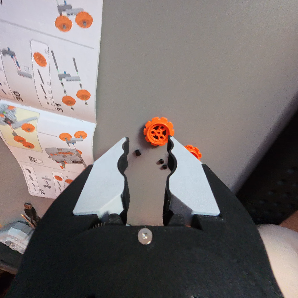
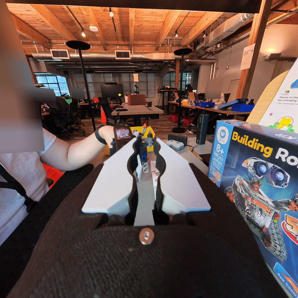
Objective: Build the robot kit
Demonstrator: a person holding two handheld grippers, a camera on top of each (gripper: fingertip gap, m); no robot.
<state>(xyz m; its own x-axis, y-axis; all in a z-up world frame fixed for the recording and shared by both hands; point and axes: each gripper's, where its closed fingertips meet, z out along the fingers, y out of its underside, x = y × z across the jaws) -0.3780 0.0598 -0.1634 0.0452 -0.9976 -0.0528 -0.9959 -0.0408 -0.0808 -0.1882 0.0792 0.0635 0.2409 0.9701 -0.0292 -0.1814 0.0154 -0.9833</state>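
Note:
In the left wrist view my left gripper (image 1: 148, 138) is open and empty, pointing down at a grey table (image 1: 193, 72). An orange toothed wheel (image 1: 158, 131) lies flat just beyond the fingertips, touching the right fingertip's edge in the picture. A second orange wheel (image 1: 193, 151) is partly hidden behind the right finger. Three small black pins (image 1: 137, 152) (image 1: 161, 161) (image 1: 164, 166) lie on the table between the jaws. In the right wrist view my right gripper (image 2: 146, 140) is shut on a small grey beam assembly with blue pins (image 2: 144, 154), held above the table.
An open instruction booklet (image 1: 48, 80) lies left of the wheels. A grey part and cables (image 1: 14, 232) sit at lower left. A blue kit box (image 2: 258, 177) stands close on the right. A person's arm (image 2: 77, 151), a yellow bin (image 2: 150, 130) and a grey control unit (image 2: 175, 143) lie ahead. My hands' fingertips stand some 30 centimetres from each other.

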